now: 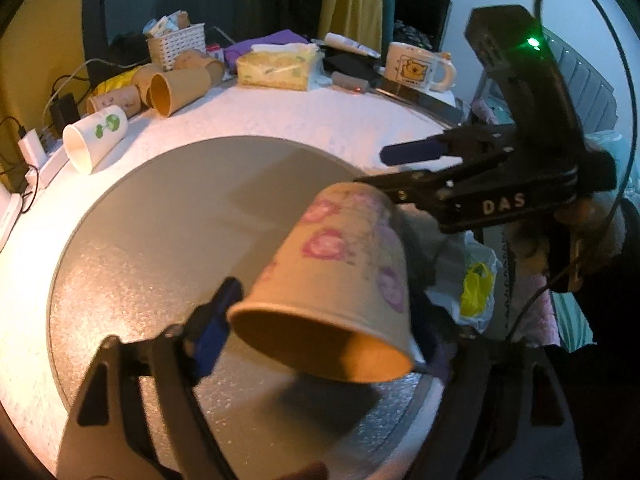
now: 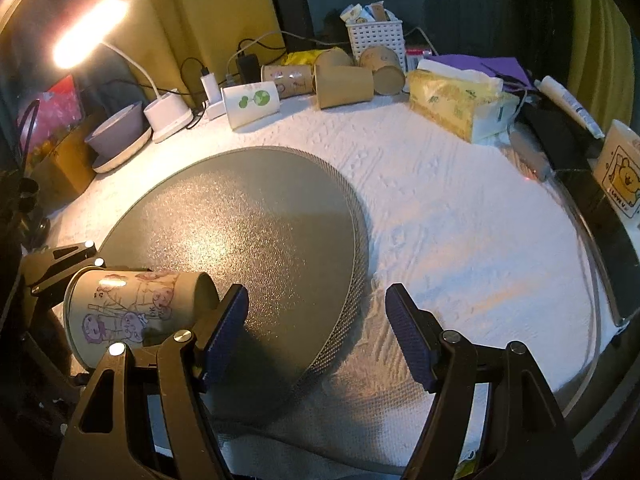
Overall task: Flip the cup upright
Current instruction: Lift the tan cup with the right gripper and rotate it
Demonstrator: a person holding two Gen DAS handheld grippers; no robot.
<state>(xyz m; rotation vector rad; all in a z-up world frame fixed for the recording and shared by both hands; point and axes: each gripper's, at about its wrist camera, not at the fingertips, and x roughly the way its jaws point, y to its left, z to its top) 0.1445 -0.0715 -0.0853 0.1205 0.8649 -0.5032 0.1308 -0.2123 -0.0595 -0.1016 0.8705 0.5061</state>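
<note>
A paper cup point(image 1: 340, 280) with pink cartoon prints is held in my left gripper point(image 1: 320, 340), tilted above the round grey mat point(image 1: 160, 240), its open mouth toward the camera and down. The jaws are closed on the cup's sides near the rim. In the right wrist view the same cup point(image 2: 136, 308) lies sideways at the left, with the left gripper's frame behind it. My right gripper point(image 2: 316, 328) is open and empty, low over the mat's point(image 2: 260, 220) right edge. In the left wrist view it point(image 1: 384, 168) stands just beyond the cup's base.
Several paper cups point(image 2: 344, 84) lie on their sides along the table's back edge, with a white cup point(image 2: 250, 102), a tissue pack point(image 2: 460, 108), a basket point(image 2: 374, 40), a lamp point(image 2: 168, 116), a bowl point(image 2: 116, 136) and a bear mug point(image 1: 418, 68). White cloth point(image 2: 460, 240) covers the table.
</note>
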